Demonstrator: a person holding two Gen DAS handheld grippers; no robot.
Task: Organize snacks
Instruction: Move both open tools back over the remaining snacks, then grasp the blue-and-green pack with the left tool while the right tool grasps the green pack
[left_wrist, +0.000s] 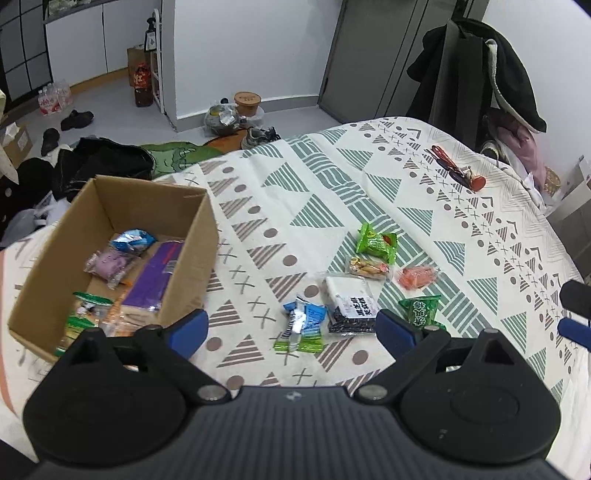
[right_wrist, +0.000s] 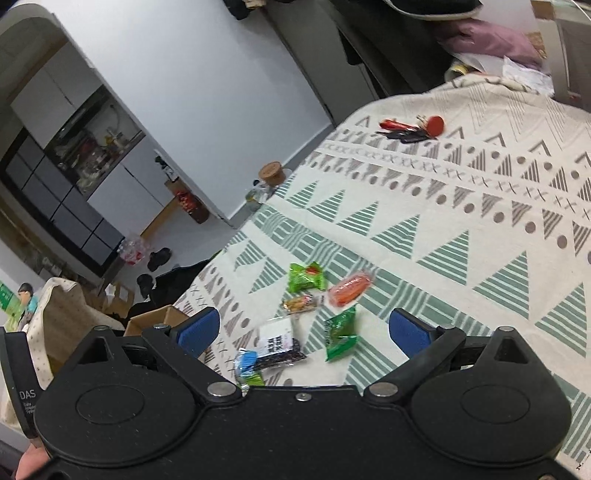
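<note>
A cardboard box (left_wrist: 192, 243) stands on the left of the patterned tablecloth (left_wrist: 314, 192) with several snack packs inside, among them a long purple pack (left_wrist: 155, 273). Loose snacks lie to its right: blue-and-green wafers (left_wrist: 303, 326), a black-and-white pack (left_wrist: 351, 304), two green packs (left_wrist: 376, 243) (left_wrist: 421, 308), an orange pack (left_wrist: 415, 277) and a mixed-nut pack (left_wrist: 369, 267). My left gripper (left_wrist: 291, 328) hangs open above the wafers, empty. My right gripper (right_wrist: 303, 332) is open too, over the black-and-white pack (right_wrist: 279, 343) and a green pack (right_wrist: 340, 334). A corner of the box (right_wrist: 155, 319) shows behind its left finger.
Red-handled scissors with keys (left_wrist: 458, 168) lie at the far right of the cloth. A dark coat (left_wrist: 480, 66) hangs on a chair behind the table. Bags, shoes and bottles litter the floor (left_wrist: 92, 122) beyond the table's left edge. A cloth tote (right_wrist: 40, 321) hangs left.
</note>
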